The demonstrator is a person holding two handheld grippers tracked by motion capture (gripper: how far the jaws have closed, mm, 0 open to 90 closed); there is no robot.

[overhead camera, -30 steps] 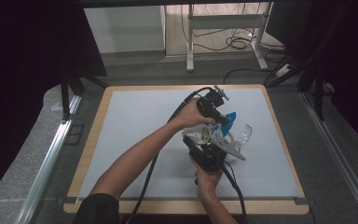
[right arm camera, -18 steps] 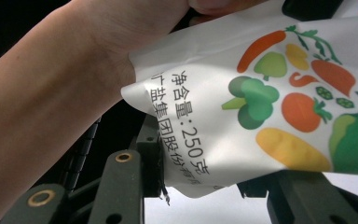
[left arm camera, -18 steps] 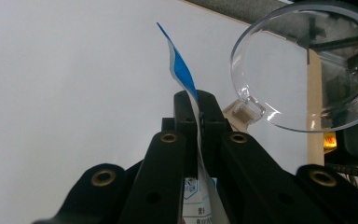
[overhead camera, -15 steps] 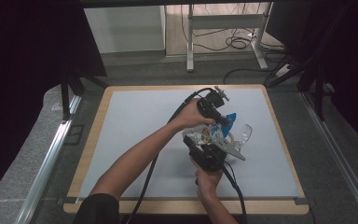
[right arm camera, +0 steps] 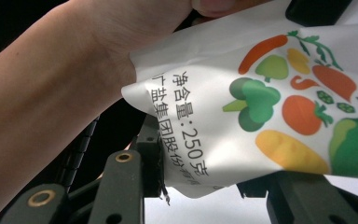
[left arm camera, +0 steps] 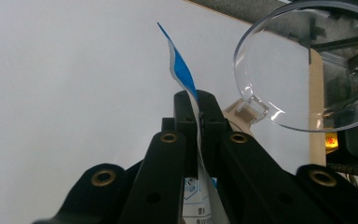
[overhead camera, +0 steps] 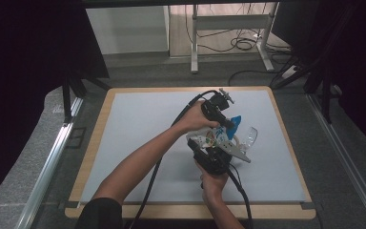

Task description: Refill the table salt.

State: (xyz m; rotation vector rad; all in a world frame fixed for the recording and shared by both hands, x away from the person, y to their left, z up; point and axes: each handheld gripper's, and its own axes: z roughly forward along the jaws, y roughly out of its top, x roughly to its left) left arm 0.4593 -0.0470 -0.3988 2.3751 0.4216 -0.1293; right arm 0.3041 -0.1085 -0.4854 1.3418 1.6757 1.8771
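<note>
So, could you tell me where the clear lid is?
In the high view, the clear lid lies right of centre on the mat, just right of the pouch and grippers.

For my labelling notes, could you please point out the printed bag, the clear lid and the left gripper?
printed bag (right arm camera: 261, 107): right gripper view, on its vegetable print.
clear lid (left arm camera: 307, 70): left gripper view, on its transparent disc.
left gripper (left arm camera: 199, 109): left gripper view, between its fingertips, shut on the bag's blue edge.

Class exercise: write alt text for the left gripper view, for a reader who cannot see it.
The left gripper has its two black jaws shut on the thin top edge of a blue-and-white packet, which curls upward above a white table mat. A clear round plastic lid sits at upper right.
</note>
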